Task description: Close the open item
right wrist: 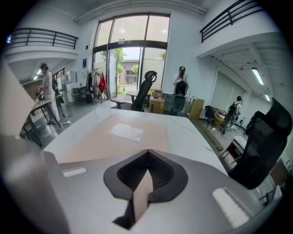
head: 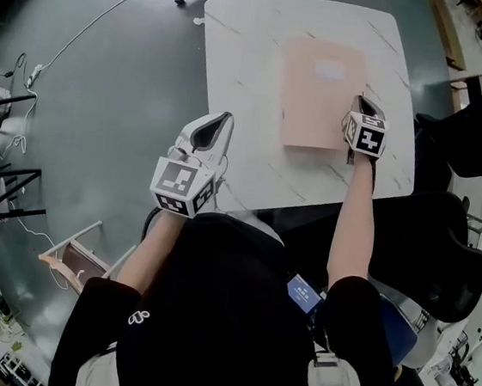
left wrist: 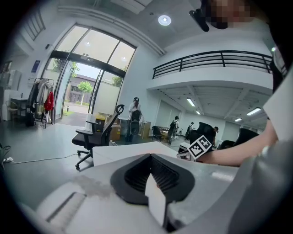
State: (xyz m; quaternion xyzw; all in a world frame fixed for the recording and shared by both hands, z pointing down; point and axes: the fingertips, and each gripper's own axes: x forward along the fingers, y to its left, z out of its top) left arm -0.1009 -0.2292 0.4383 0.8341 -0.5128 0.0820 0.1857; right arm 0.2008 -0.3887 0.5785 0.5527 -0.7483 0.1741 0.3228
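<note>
A flat beige folder (head: 321, 93) with a white label (head: 329, 70) lies closed on the white marble table (head: 241, 41). My right gripper (head: 361, 102) hovers at the folder's near right corner, jaws shut with nothing between them. In the right gripper view the folder (right wrist: 114, 137) spreads out flat ahead of the shut right gripper (right wrist: 147, 151). My left gripper (head: 226, 119) is over the table's near left edge, away from the folder, jaws together and empty. From the left gripper view, the left gripper (left wrist: 150, 156) points across the table (left wrist: 132, 148) toward the right gripper's marker cube (left wrist: 200, 147).
A black office chair (head: 451, 246) stands close to the table's right side. Another chair (left wrist: 94, 135) stands on the grey floor beyond the table's far side. A cable (head: 86, 32) runs over the floor at the left. Several people stand far off in the hall.
</note>
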